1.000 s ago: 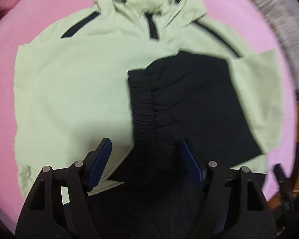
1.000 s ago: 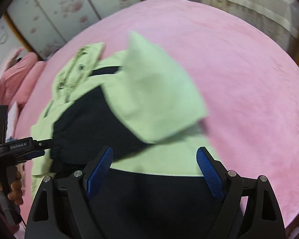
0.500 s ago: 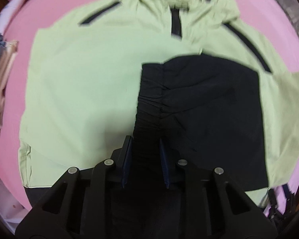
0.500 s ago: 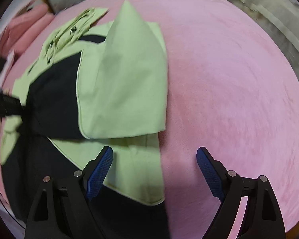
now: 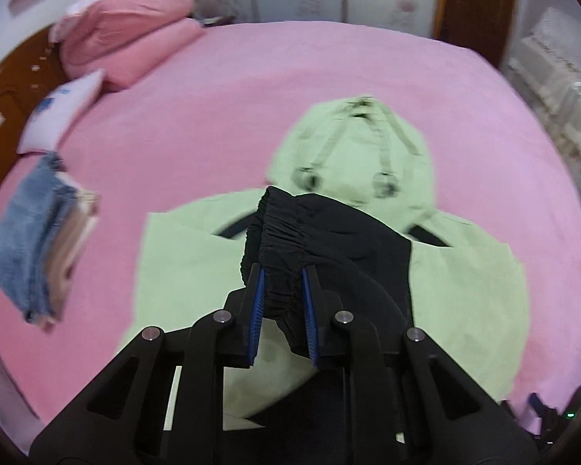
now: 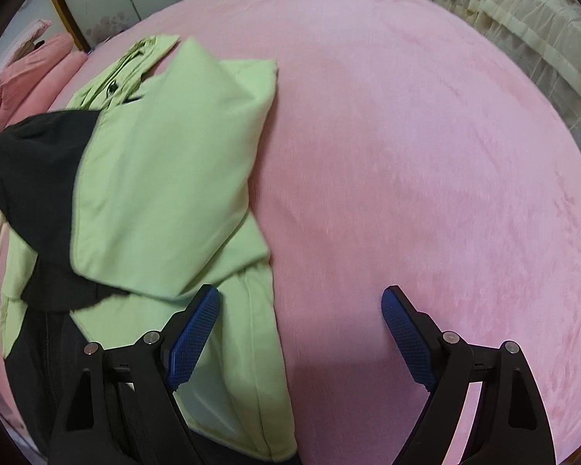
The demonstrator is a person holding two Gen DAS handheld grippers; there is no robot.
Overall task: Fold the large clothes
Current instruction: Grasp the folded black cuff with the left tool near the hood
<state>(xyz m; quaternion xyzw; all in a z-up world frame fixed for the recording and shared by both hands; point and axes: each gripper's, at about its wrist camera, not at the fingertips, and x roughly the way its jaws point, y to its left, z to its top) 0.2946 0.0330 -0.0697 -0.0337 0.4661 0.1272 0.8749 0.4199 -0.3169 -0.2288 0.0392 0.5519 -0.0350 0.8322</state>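
Fingers (image 5: 260,302) of the left gripper (image 5: 284,304) just clamped the black cuff (image 5: 279,228), sleeve lifting toward twelve o'clock over the jacket (image 5: 182,267); right gripper (image 6: 298,333) gapes, folding barely begun.

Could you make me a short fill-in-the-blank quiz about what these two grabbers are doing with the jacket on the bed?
1. The left gripper is shut on the black elastic ____ of the light green hooded jacket.
2. The right gripper is ____, holding nothing.
3. The jacket lies on a ____ plush bedspread.
4. Folded blue ____ lie left of the jacket.

Missing words: cuff; open; pink; jeans
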